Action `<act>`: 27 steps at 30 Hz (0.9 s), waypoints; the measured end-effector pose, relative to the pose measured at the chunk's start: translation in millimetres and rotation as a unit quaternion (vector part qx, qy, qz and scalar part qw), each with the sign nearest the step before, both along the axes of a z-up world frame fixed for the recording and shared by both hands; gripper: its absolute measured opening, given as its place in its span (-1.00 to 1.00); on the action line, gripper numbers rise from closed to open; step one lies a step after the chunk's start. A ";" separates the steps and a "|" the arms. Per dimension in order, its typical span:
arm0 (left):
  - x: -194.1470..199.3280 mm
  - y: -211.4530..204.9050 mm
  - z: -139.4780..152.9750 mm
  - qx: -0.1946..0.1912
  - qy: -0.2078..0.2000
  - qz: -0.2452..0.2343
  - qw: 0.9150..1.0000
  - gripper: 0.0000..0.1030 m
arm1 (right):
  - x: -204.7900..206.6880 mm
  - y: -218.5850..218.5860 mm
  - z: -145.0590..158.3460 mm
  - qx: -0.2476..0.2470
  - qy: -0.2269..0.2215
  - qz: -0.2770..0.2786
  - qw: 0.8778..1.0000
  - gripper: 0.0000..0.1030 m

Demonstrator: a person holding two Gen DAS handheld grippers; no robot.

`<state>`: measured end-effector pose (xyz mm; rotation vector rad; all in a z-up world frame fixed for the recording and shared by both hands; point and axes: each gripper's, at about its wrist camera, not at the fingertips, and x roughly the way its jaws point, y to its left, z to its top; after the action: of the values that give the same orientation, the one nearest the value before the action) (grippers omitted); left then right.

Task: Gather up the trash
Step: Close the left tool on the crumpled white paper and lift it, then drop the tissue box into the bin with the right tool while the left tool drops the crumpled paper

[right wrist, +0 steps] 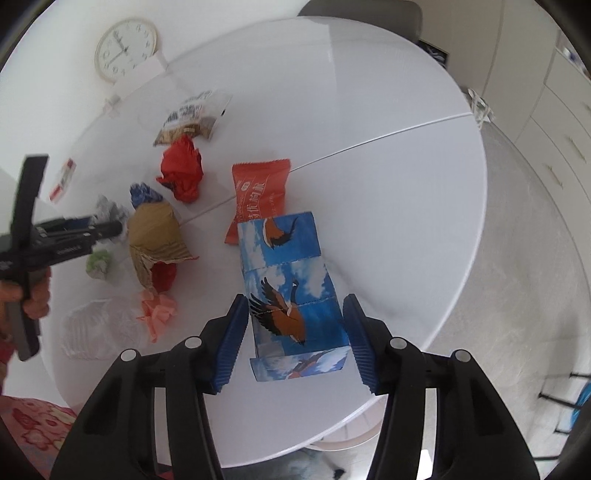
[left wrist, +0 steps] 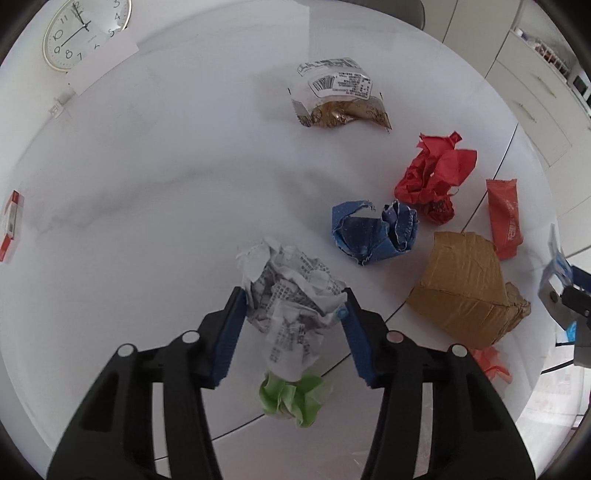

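In the left wrist view my left gripper (left wrist: 293,299) is shut on a crumpled white printed receipt (left wrist: 291,295), held above the white table (left wrist: 147,192). A green paper ball (left wrist: 291,397) lies under it. In the right wrist view my right gripper (right wrist: 297,310) is open, its blue pads on either side of a blue box with bird pictures (right wrist: 291,291), with gaps on both sides. The left gripper also shows in the right wrist view (right wrist: 107,230).
Trash on the table: blue paper wad (left wrist: 373,232), red paper wad (left wrist: 432,177), brown taped carton (left wrist: 465,284), orange snack packet (right wrist: 258,195), clear snack bag (left wrist: 340,96), pink paper (right wrist: 157,312), clear plastic (right wrist: 96,328). A clock (left wrist: 79,33) and a small red-white box (left wrist: 11,225) lie at the far side.
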<state>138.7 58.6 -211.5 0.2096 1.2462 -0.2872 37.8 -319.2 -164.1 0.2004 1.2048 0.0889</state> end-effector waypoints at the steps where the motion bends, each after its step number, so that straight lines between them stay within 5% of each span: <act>1: -0.2 1.0 1.4 -0.003 -0.003 0.001 1.000 -0.07 | -7.1 -5.7 5.5 0.010 -0.005 -0.011 1.000 0.04; 6: -7.7 6.9 23.9 -0.019 -0.024 0.008 0.999 -0.12 | -48.3 -33.9 32.6 0.043 -0.024 -0.060 0.997 0.04; 11: -41.7 8.1 78.2 -0.051 -0.057 0.009 0.997 -0.12 | -102.0 -60.7 50.9 0.025 -0.025 -0.091 0.995 0.04; 21: -148.7 -66.7 145.5 -0.081 -0.071 -0.085 0.991 -0.11 | -137.5 -75.7 -47.8 0.042 0.067 -0.074 0.994 0.07; 23: -169.1 -89.0 147.8 -0.085 -0.070 -0.110 0.988 -0.11 | -134.4 -69.9 -66.5 0.044 0.081 -0.057 0.994 0.32; 25: -186.5 -109.9 144.5 -0.082 -0.066 -0.134 0.985 -0.11 | -131.7 -66.5 -80.7 0.034 0.087 -0.048 0.994 0.81; 27: -205.0 -130.6 140.5 -0.075 -0.063 -0.160 0.982 -0.11 | -130.3 -67.6 -86.2 0.028 0.086 -0.048 0.995 0.83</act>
<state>-66.2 -72.0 -71.0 0.2939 1.0572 -0.6335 -92.5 -386.8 -250.3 0.3197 1.3626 0.0209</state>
